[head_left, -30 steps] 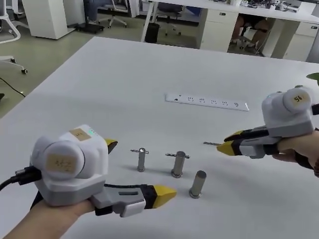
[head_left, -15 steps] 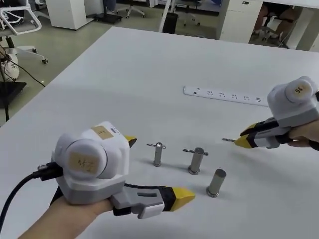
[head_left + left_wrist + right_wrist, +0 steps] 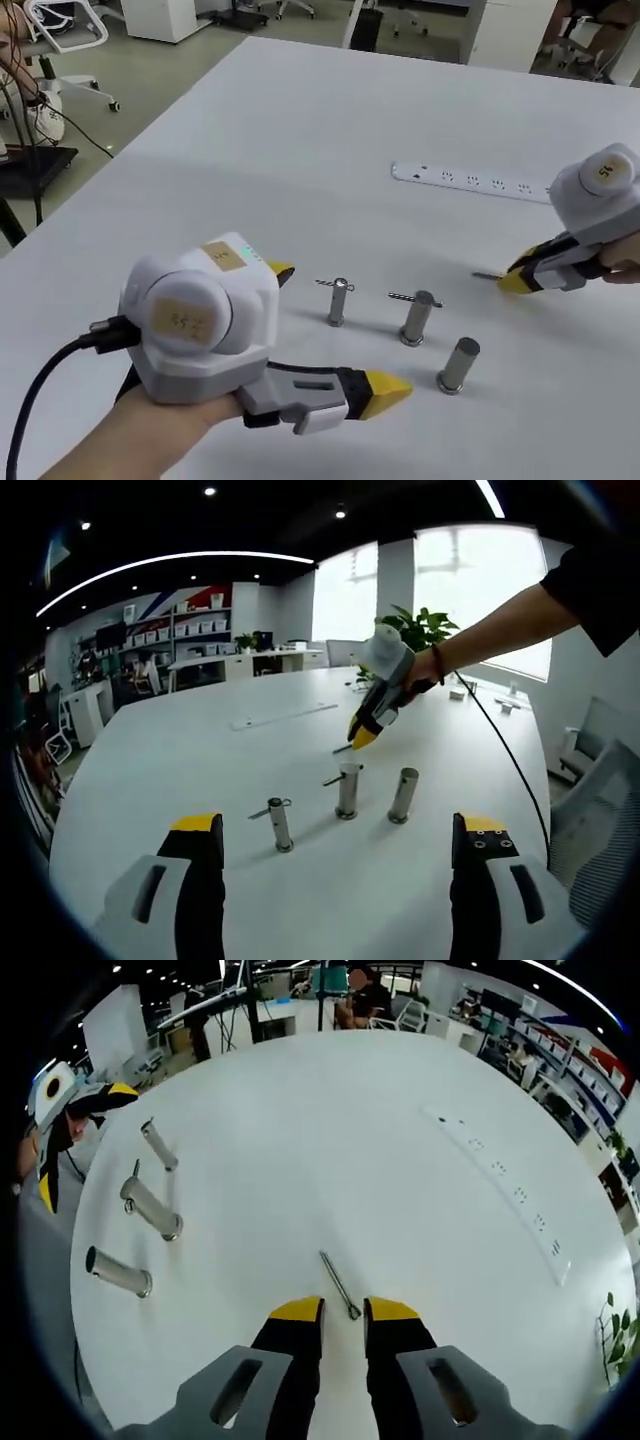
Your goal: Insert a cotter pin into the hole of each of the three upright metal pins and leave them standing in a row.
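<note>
Three upright metal pins stand in a row on the white table. The left pin (image 3: pixel 338 301) and the middle pin (image 3: pixel 416 317) each carry a cotter pin through the top. The right pin (image 3: pixel 459 365) (image 3: pixel 403 795) has a bare top. My right gripper (image 3: pixel 515 283) (image 3: pixel 345 1312) hovers right of the row, shut on a loose cotter pin (image 3: pixel 487 275) (image 3: pixel 335 1280) that points toward the pins. My left gripper (image 3: pixel 336 329) (image 3: pixel 338 825) is open wide near the table's front, its jaws spread either side of the row with nothing between them.
A white power strip (image 3: pixel 470 182) lies flat on the table beyond the pins. A black cable (image 3: pixel 40 390) trails from the left gripper. Office chairs and desks stand past the table's far edge.
The head view has shifted, sliding everything right in the picture. Both grippers keep about the same places relative to the pins, and the right one still holds the cotter pin.
</note>
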`<state>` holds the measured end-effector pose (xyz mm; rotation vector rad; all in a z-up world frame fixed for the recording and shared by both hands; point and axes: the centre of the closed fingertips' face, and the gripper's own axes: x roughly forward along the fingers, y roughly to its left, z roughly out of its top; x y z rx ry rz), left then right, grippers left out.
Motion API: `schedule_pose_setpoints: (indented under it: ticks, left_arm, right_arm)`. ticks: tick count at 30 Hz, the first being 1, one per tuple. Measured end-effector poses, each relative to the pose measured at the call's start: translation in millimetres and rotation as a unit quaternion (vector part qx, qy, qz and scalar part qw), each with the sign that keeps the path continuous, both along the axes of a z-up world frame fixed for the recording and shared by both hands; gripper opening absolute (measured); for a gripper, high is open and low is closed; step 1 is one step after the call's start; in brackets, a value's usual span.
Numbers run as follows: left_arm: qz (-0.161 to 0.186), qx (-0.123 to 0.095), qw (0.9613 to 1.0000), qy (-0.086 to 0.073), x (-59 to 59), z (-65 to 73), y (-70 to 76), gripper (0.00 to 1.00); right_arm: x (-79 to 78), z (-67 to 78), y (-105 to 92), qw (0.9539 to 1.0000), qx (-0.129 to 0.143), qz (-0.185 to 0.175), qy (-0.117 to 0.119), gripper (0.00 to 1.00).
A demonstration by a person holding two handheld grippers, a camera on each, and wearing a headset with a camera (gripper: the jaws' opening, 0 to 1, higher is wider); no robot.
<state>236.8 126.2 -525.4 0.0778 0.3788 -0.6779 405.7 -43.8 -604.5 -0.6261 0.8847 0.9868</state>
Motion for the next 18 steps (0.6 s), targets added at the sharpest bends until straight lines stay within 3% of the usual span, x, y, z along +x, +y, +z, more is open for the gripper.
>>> schedule_pose_setpoints:
  ticks: [11,14,16,18]
  left_arm:
    - [0.003,-0.003,1.0000,-0.004,2.1,3.7,2.4,0.93]
    - [0.002,0.000,1.0000,-0.004,2.2,3.2,3.1,0.92]
    - [0.003,0.002,1.0000,-0.003,2.3,2.8,4.2,0.92]
    - [0.003,0.001,1.0000,-0.002,2.5,2.9,5.1,0.90]
  right_arm:
    - [-5.7,-4.1,-1.1,0.9989,-0.028,0.033,0.017,0.03]
    - [-6.9,-4.0,-1.4,0.9958,-0.062,0.068,0.002,0.00]
    - [-5.5,-5.2,-4.6,0.9950,-0.073,0.068,0.001,0.00]
    - [-5.8,-4.5,-4.0,0.9908,-0.095,0.094,-0.015,0.00]
